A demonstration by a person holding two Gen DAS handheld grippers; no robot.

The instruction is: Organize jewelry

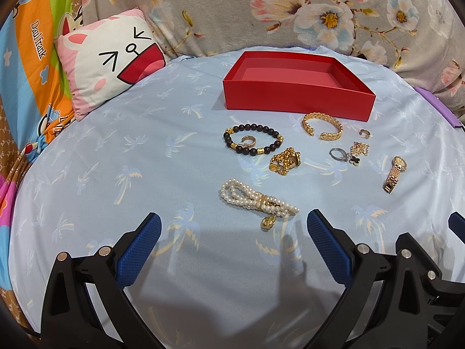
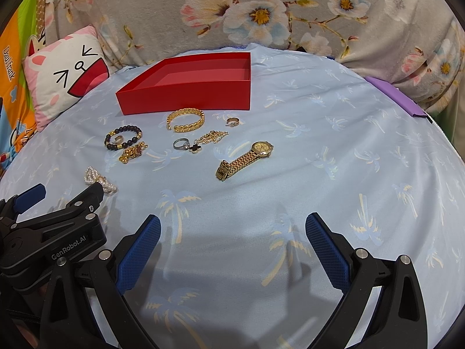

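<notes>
An empty red box (image 1: 296, 99) (image 2: 186, 99) stands at the back of the blue cloth. In front of it lie a gold cuff (image 1: 322, 126) (image 2: 185, 120), a dark bead bracelet (image 1: 252, 139) (image 2: 123, 137) with a small ring inside, a gold chain (image 1: 284, 160) (image 2: 132, 151), a pearl bracelet (image 1: 255, 199) (image 2: 97, 180), a silver ring (image 1: 337, 153) (image 2: 180, 144), a clover necklace (image 1: 359, 151) (image 2: 206, 141), a small ring (image 1: 364, 133) (image 2: 233, 122) and a gold watch (image 1: 394, 174) (image 2: 244, 157). My left gripper (image 1: 234, 226) is open just short of the pearls. My right gripper (image 2: 232, 226) is open, short of the watch.
A cartoon pillow (image 1: 107, 58) (image 2: 64, 75) leans at the back left. A floral blanket (image 1: 290, 8) (image 2: 261, 8) rises behind the box. A purple strip (image 1: 436, 106) (image 2: 398, 96) lies at the right edge of the cloth. The left gripper's body (image 2: 52, 226) shows at the lower left of the right wrist view.
</notes>
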